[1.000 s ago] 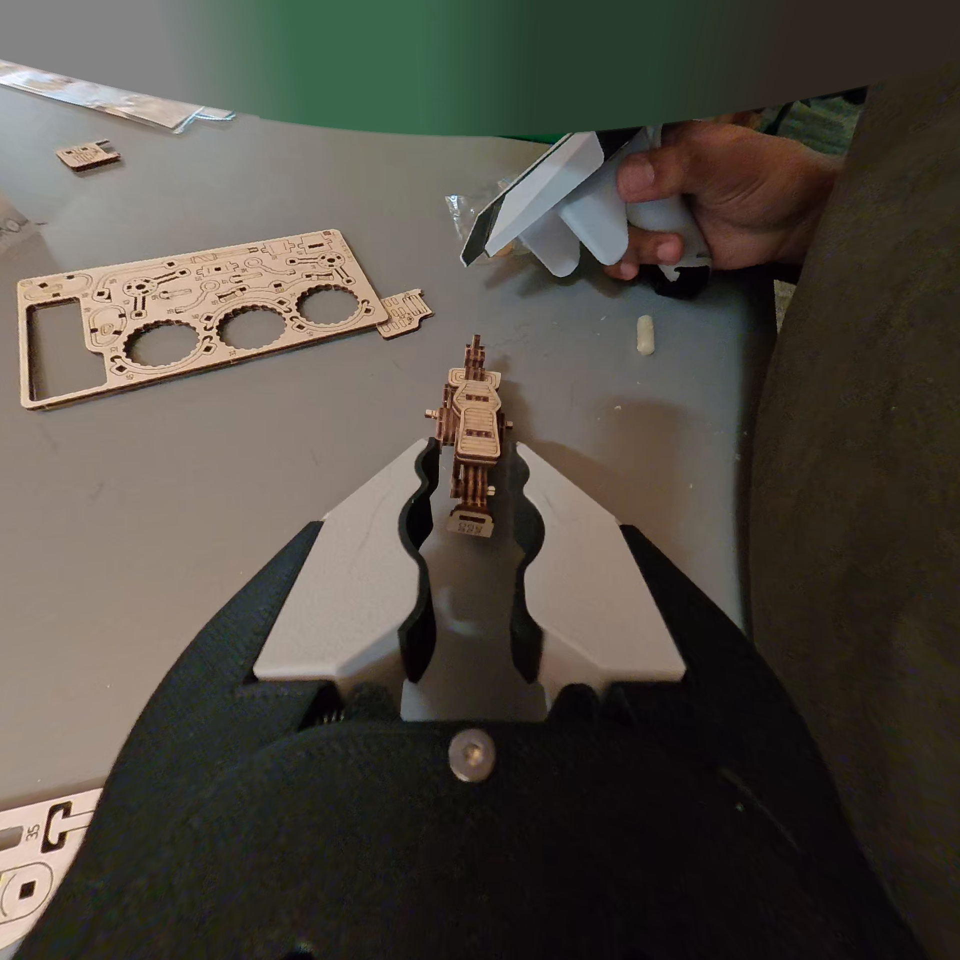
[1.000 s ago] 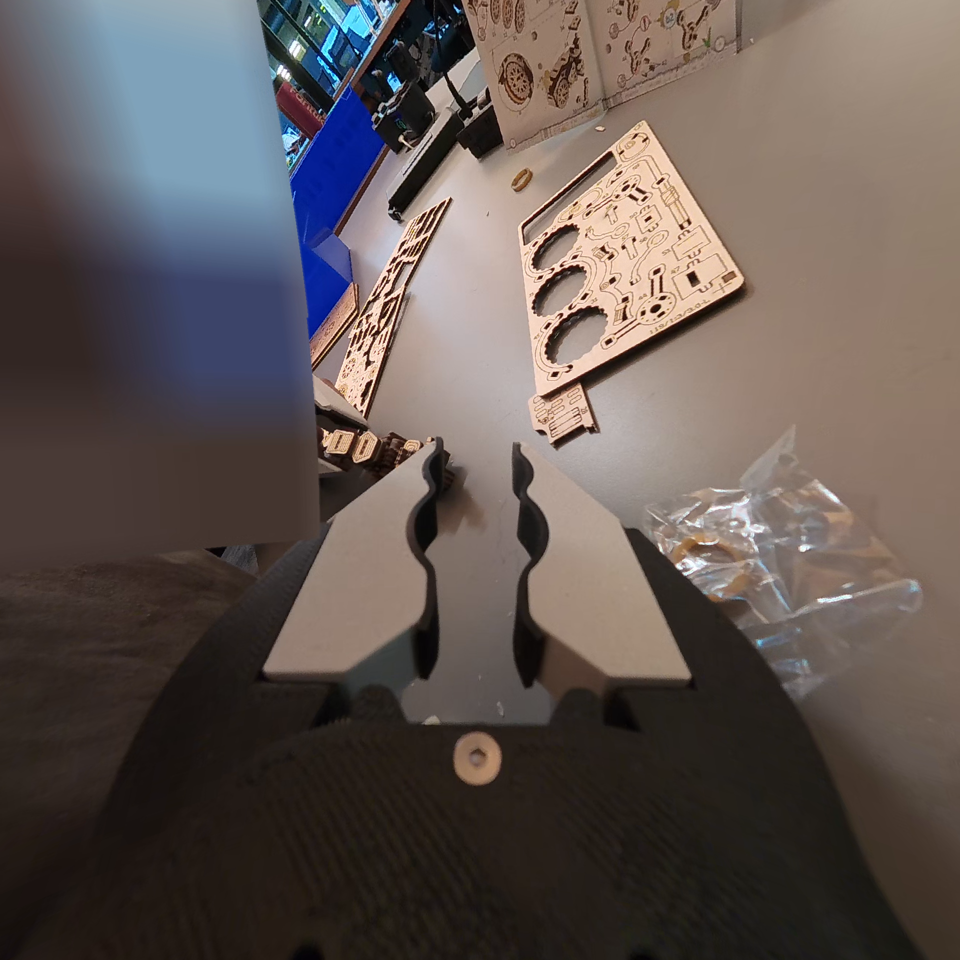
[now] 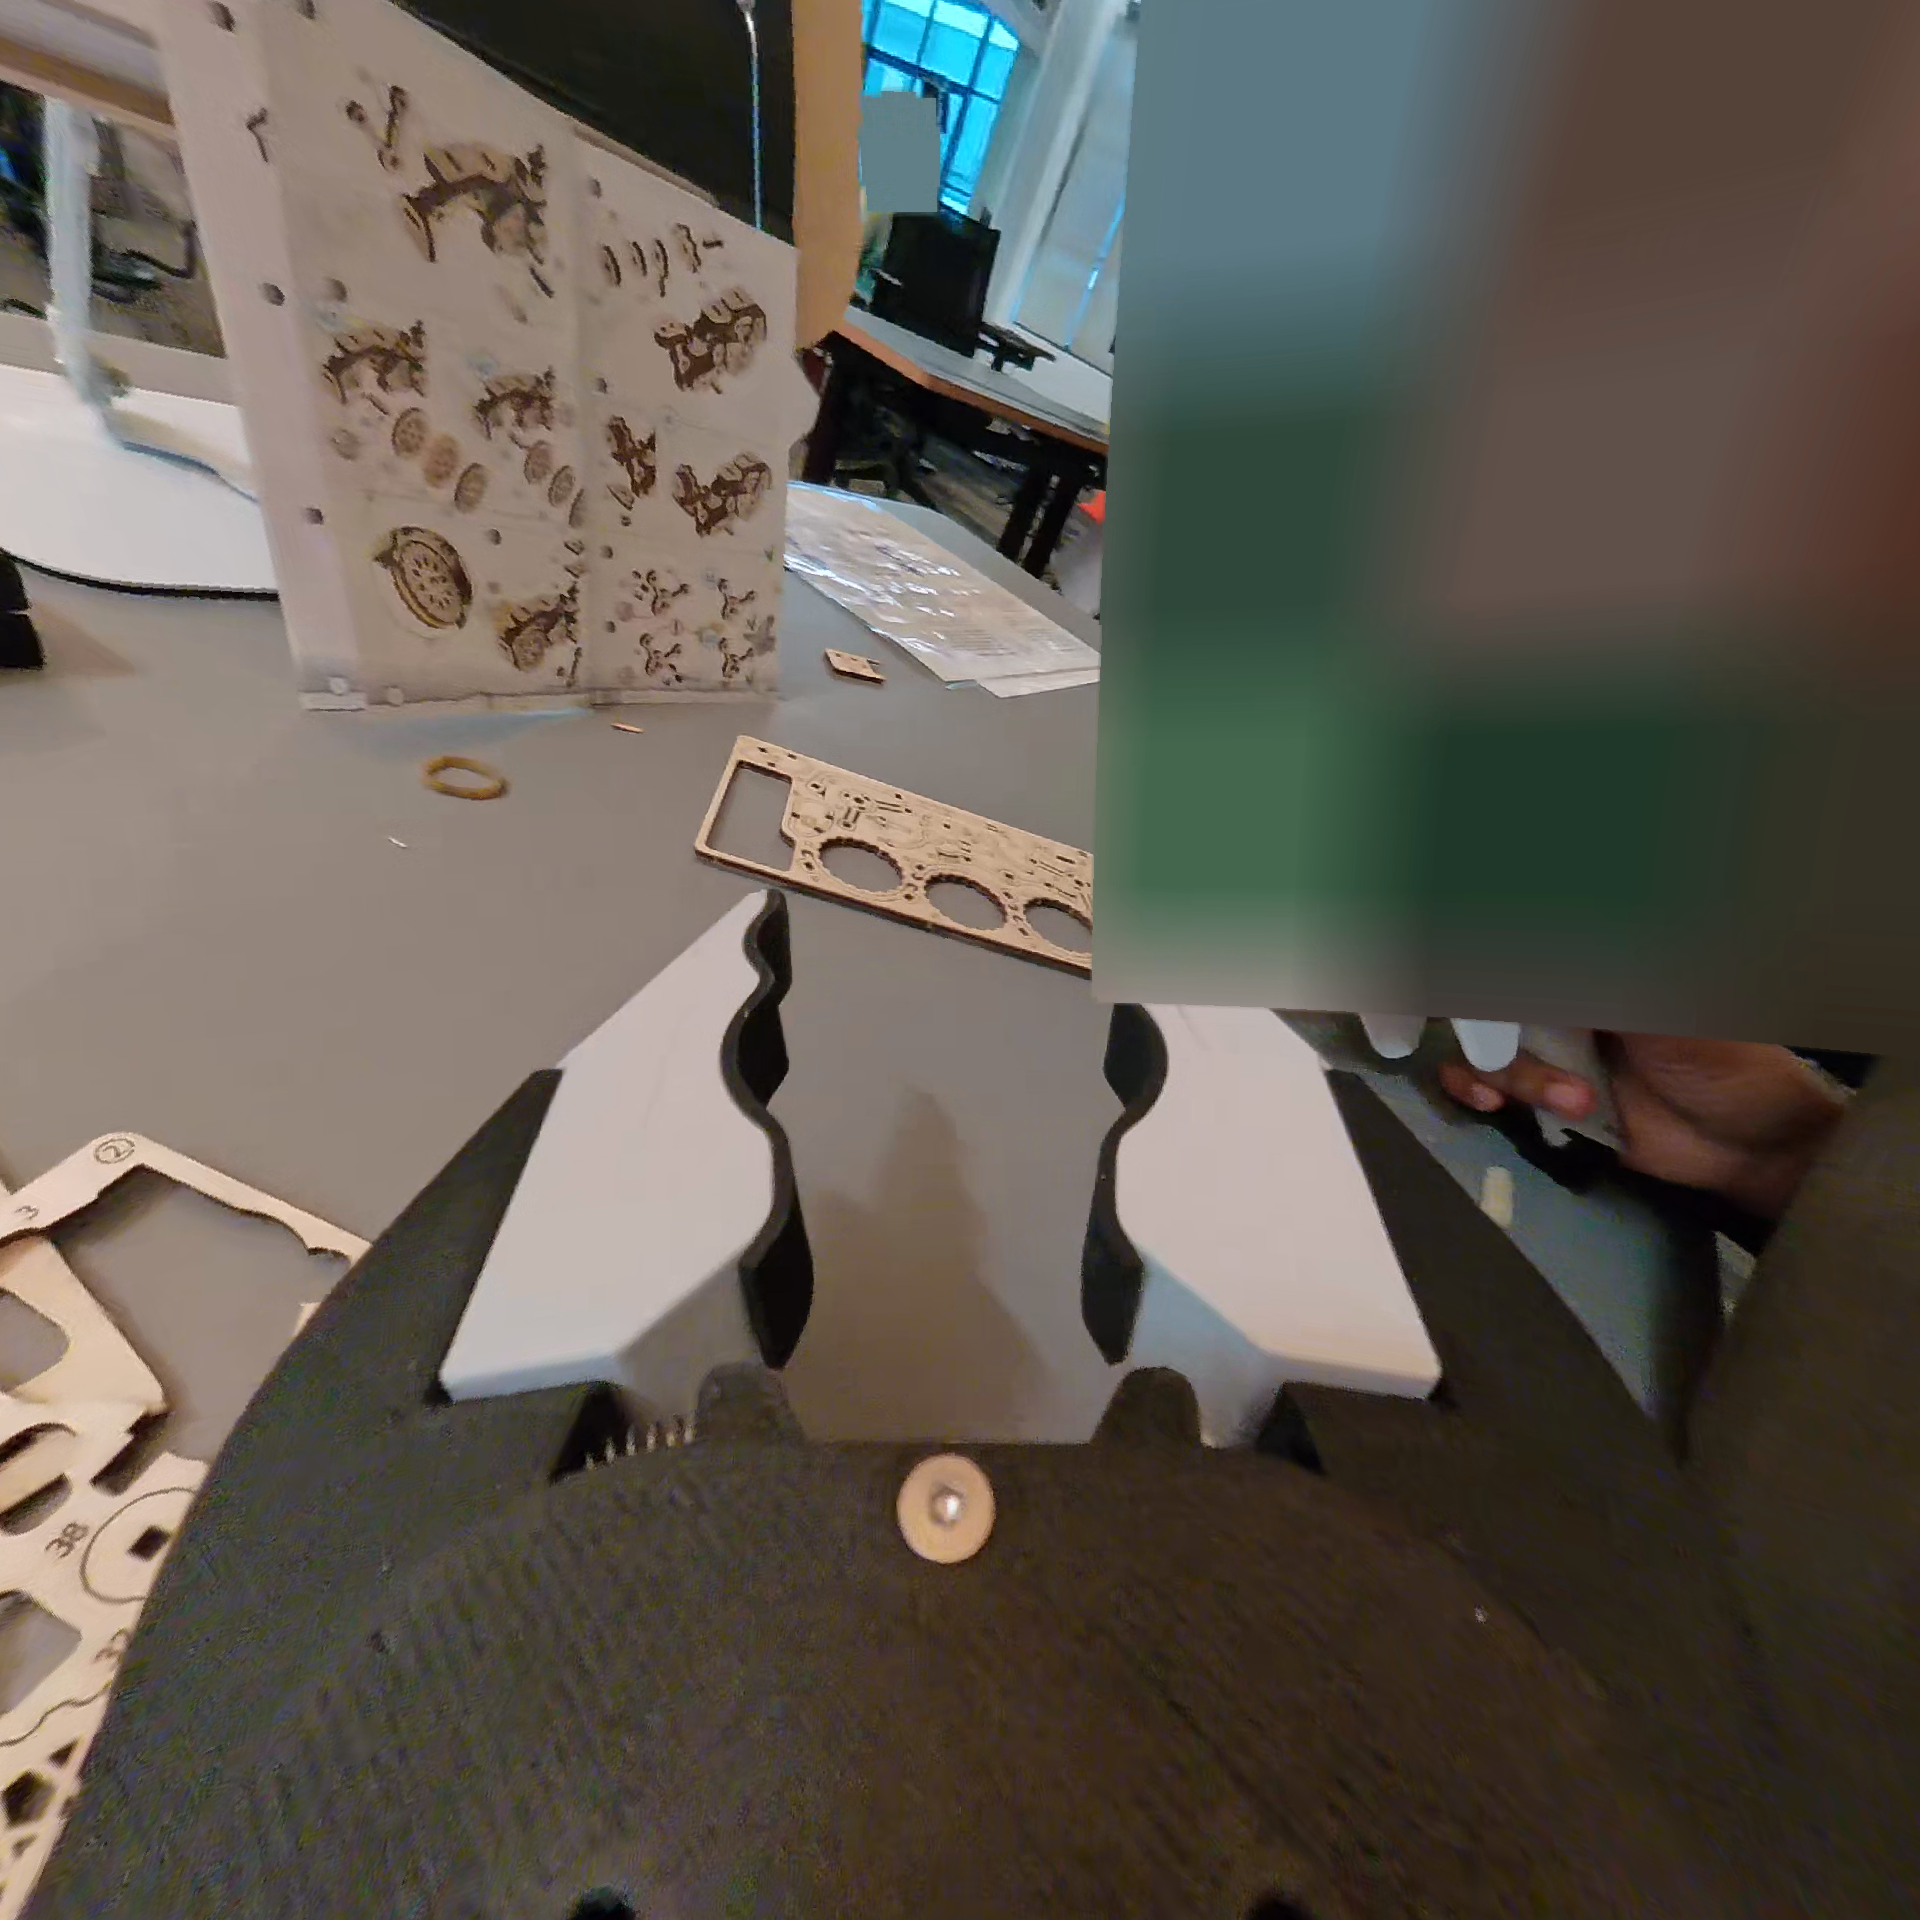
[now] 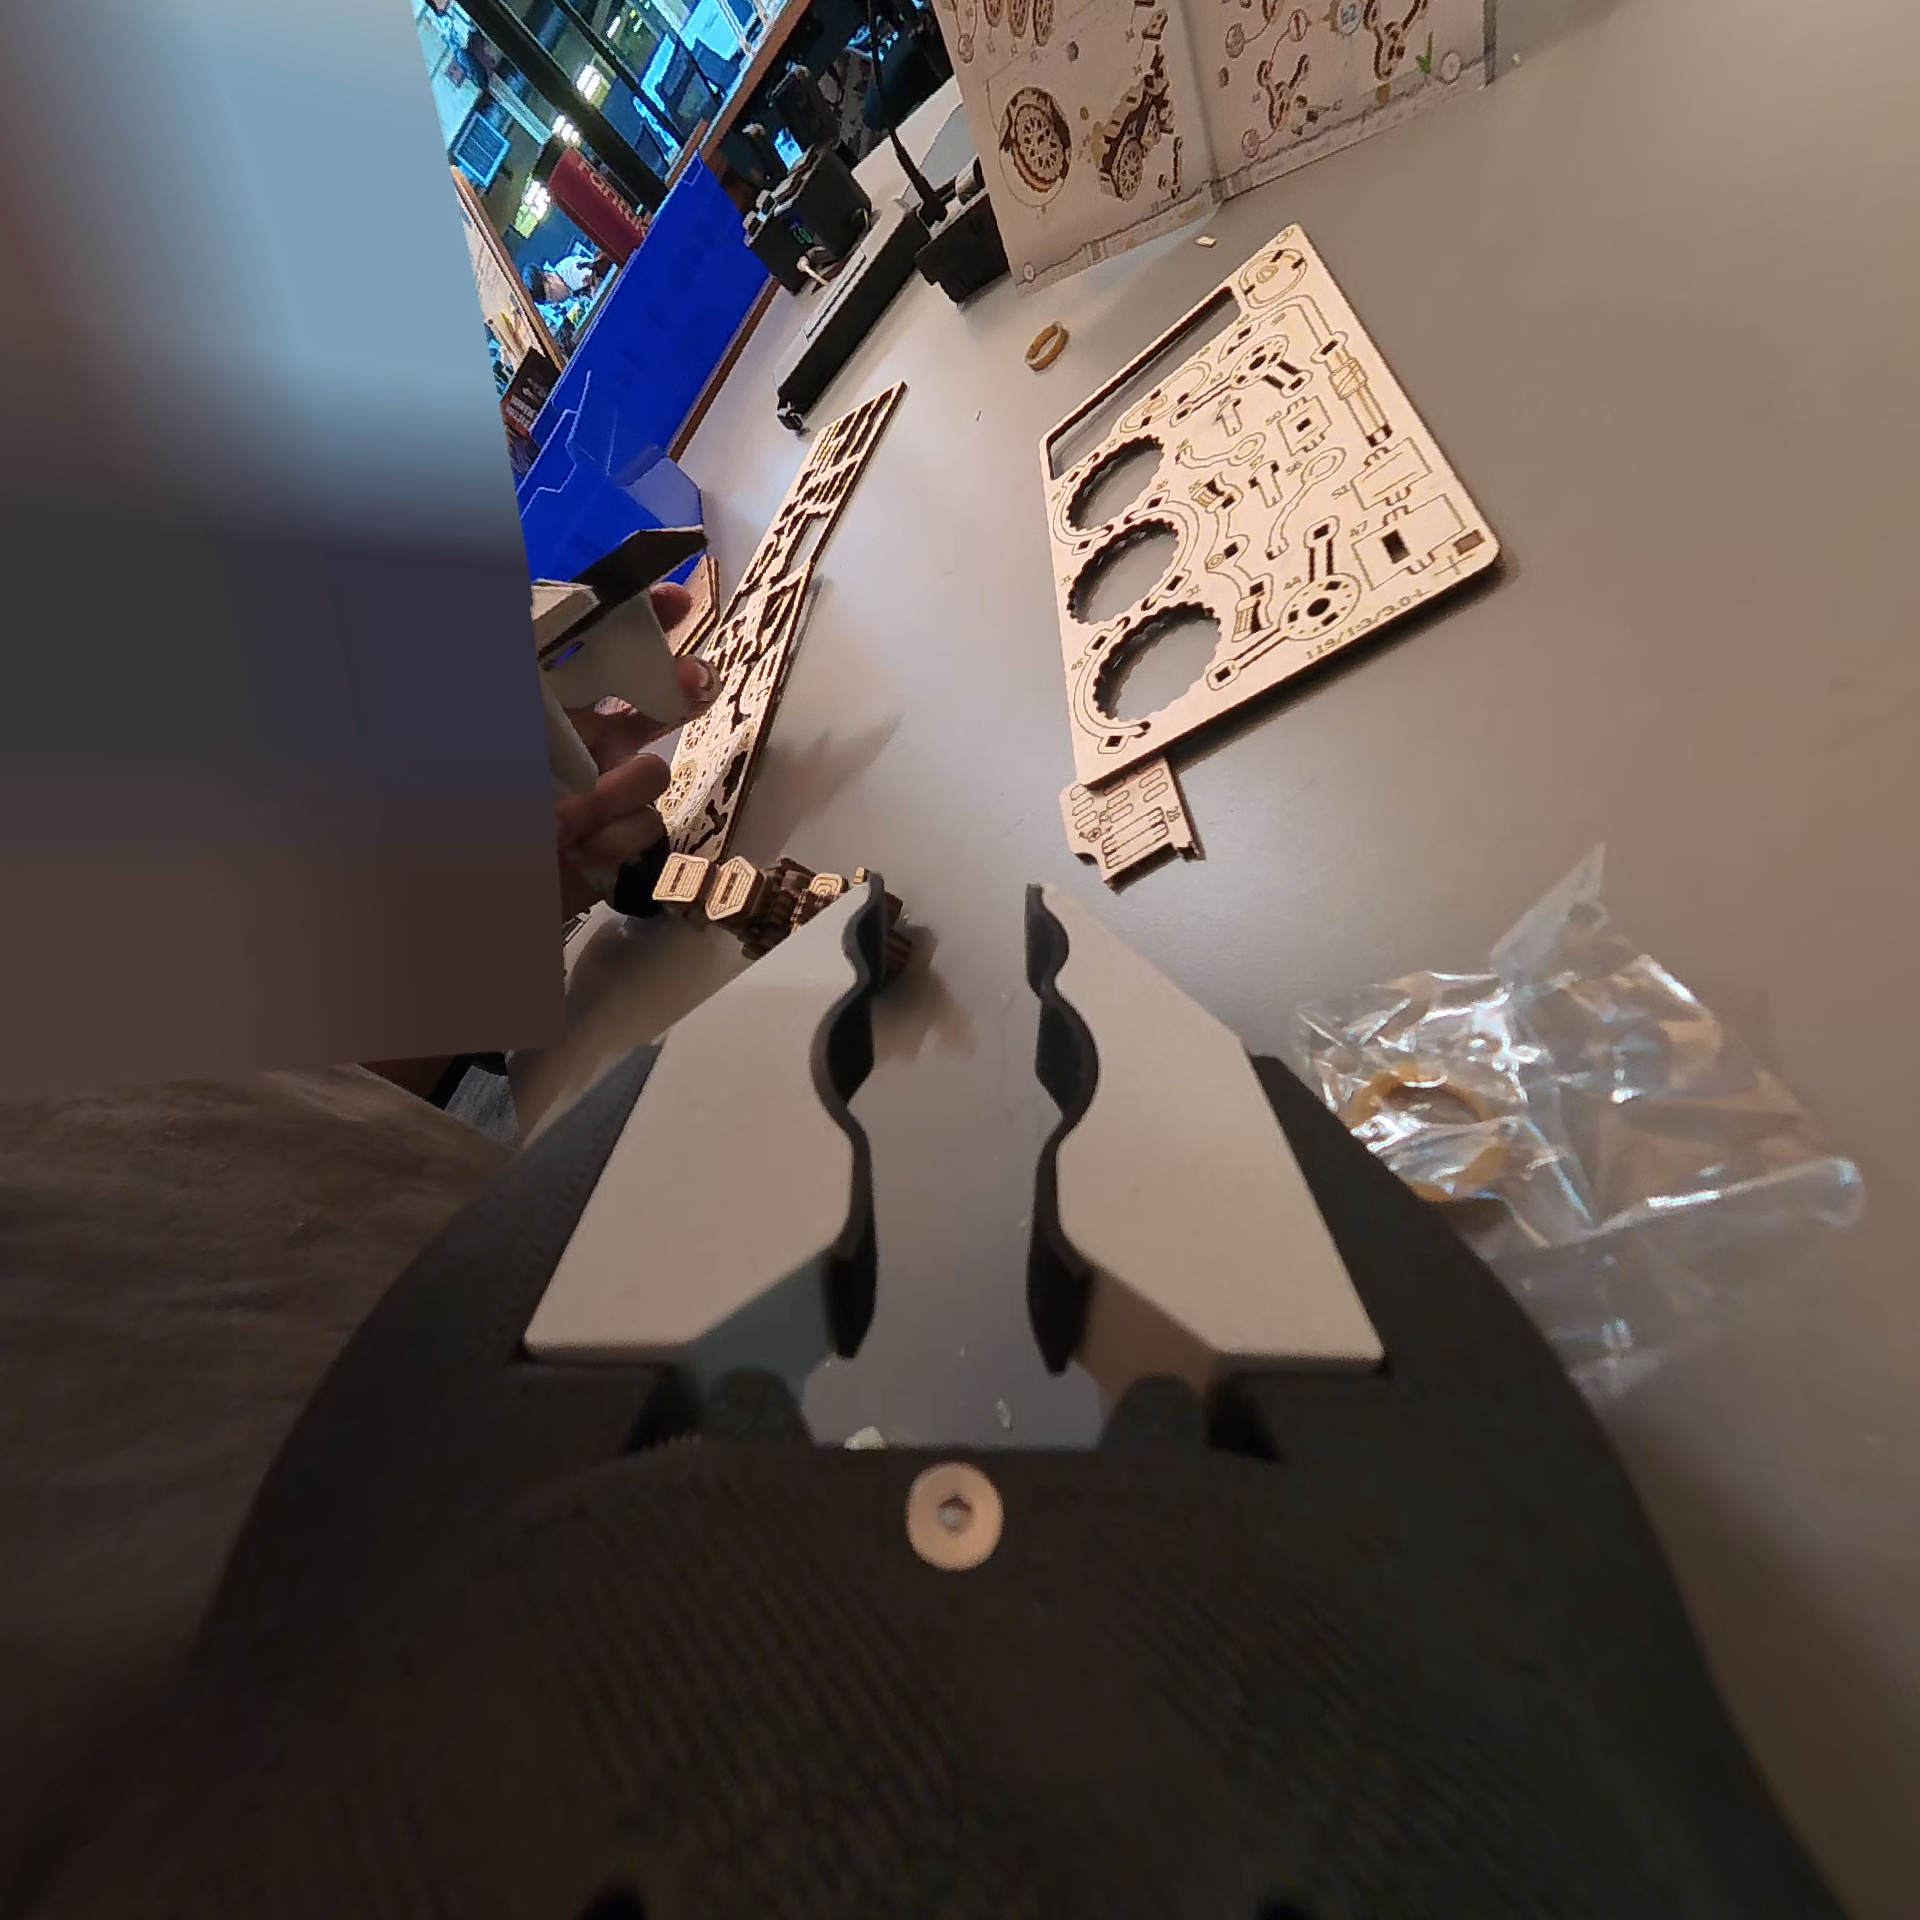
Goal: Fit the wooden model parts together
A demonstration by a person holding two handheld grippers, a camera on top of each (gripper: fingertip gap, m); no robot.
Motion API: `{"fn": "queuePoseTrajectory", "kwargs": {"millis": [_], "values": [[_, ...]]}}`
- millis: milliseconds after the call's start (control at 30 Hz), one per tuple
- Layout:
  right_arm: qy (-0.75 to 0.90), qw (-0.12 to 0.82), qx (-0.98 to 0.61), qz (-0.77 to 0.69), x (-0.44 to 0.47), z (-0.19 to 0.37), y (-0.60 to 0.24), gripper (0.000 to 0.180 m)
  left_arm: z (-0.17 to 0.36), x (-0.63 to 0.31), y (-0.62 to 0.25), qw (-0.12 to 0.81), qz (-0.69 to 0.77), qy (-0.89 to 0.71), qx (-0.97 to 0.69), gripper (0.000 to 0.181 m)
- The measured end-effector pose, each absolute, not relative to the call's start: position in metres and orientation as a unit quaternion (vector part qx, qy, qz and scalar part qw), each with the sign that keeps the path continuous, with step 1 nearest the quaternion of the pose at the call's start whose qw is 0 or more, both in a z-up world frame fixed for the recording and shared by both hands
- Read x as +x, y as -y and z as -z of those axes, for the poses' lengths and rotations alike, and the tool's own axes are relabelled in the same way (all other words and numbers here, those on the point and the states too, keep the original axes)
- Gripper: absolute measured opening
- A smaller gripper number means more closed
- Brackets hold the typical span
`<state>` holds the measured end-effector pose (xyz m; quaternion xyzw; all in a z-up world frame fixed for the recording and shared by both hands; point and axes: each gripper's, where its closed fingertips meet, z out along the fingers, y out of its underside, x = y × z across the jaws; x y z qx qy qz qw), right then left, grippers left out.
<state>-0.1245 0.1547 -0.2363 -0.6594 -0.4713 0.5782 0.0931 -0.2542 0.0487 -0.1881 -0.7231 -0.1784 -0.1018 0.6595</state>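
Note:
My left gripper (image 3: pixel 945 977) is open wide and empty, raised over the grey table (image 3: pixel 260 935). The small wooden assembly (image 4: pixel 758 899) lies on the table in the right wrist view, just left of my right gripper's left fingertip and partly behind it. My right gripper (image 4: pixel 951 894) is open and empty, low over the table. A wooden parts sheet with three round holes (image 3: pixel 904 852) lies ahead of the left gripper; it also shows in the right wrist view (image 4: pixel 1247 520). A small loose wooden part (image 4: pixel 1132 821) lies beside that sheet.
An instruction sheet (image 3: pixel 520 416) stands at the back. A rubber band (image 3: pixel 464 777) lies in front of it. Another parts sheet (image 3: pixel 73 1351) lies at the lower left. A clear plastic bag (image 4: pixel 1558 1091) lies right of the right gripper. A hand (image 3: pixel 1621 1101) holds the right gripper. The rubber band (image 3: pixel 464 777) is about 15 cm from my left fingertips and 30 cm from my right. It turns up in the right wrist view (image 4: pixel 1058 342) as well.
My left gripper has let go of the wooden assembly, opened wide and swung up and left to face across the table. The right gripper has stayed put.

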Motion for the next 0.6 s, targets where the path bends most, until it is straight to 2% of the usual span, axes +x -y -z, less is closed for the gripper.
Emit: {"fn": "queuePoseTrajectory", "kwargs": {"millis": [300, 500, 600], "values": [[0.473, 0.092, -0.66, -0.576, -0.125, 0.237, -0.154, 0.025, 0.181, -0.265, -0.044, 0.672, 0.073, 0.214, -0.705, 0.054], [0.472, 0.091, -0.661, -0.576, -0.125, 0.237, -0.154, 0.025, 0.169, -0.261, -0.039, 0.702, 0.052, 0.191, -0.684, 0.027], [0.471, 0.091, -0.661, -0.576, -0.125, 0.237, -0.154, 0.025, 0.161, -0.262, -0.035, 0.721, 0.047, 0.189, -0.665, 0.003]]}}
